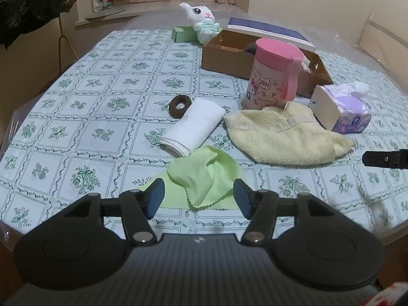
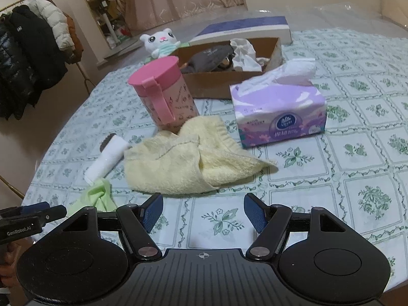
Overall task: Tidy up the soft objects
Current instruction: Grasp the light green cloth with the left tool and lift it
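Cloths lie mid-table: green cloth (image 1: pixel 204 176) just ahead of the left gripper (image 1: pixel 199 196), white towel (image 1: pixel 195 126) touching it, yellow towel (image 2: pixel 183 163) before the right gripper (image 2: pixel 202 213). Both grippers gape wide, holding nothing. Pink cup (image 2: pixel 164 94), tissue pack (image 2: pixel 279 109) and cardboard box (image 2: pixel 229 61), apparently holding dark fabric, crowd behind.

Fluffy terry yellow towel (image 2: pixel 176 165), smooth thin green cloth (image 1: pixel 204 176) — matt cardboard box (image 1: pixel 229 58), glossy plastic pink canister (image 1: pixel 272 74)

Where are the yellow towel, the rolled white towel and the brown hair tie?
yellow towel (image 2: pixel 176 168): right wrist view, middle of its folded body.
rolled white towel (image 1: pixel 193 126): left wrist view, middle of the roll.
brown hair tie (image 1: pixel 173 103): left wrist view, left of its ring.
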Available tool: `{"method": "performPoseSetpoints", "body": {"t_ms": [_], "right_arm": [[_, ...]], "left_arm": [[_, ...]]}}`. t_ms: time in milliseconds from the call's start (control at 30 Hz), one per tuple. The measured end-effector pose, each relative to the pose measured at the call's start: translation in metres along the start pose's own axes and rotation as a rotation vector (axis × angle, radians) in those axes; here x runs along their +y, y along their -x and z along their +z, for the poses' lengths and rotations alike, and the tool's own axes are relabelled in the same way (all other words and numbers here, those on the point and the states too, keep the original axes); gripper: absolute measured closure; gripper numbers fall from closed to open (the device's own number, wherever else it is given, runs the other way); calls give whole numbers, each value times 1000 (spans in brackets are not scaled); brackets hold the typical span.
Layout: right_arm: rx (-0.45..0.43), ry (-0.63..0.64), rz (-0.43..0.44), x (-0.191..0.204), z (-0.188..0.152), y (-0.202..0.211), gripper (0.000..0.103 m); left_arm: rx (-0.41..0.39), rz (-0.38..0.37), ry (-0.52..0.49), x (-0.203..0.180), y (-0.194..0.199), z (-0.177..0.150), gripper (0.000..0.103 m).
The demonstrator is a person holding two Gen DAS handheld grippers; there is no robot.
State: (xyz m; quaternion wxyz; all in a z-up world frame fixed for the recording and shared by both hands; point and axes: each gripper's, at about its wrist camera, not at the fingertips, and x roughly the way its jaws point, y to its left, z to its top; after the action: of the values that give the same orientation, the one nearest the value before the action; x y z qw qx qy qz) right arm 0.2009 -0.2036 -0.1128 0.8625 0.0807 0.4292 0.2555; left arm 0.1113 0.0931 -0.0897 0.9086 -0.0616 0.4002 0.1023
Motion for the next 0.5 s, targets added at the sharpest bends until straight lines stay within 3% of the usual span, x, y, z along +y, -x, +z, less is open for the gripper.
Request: {"method": "performPoseSetpoints", "body": {"t_ms": [300,500], "right_arm": [[36,-5,-8,-1,-3,-17,33],[55,-27,-26,-6,-3,-30,33]], "left_arm": [[30,-11,-47,-10,-31,-6,39],[81,0,-5,-14,-57,-4,37]]}}
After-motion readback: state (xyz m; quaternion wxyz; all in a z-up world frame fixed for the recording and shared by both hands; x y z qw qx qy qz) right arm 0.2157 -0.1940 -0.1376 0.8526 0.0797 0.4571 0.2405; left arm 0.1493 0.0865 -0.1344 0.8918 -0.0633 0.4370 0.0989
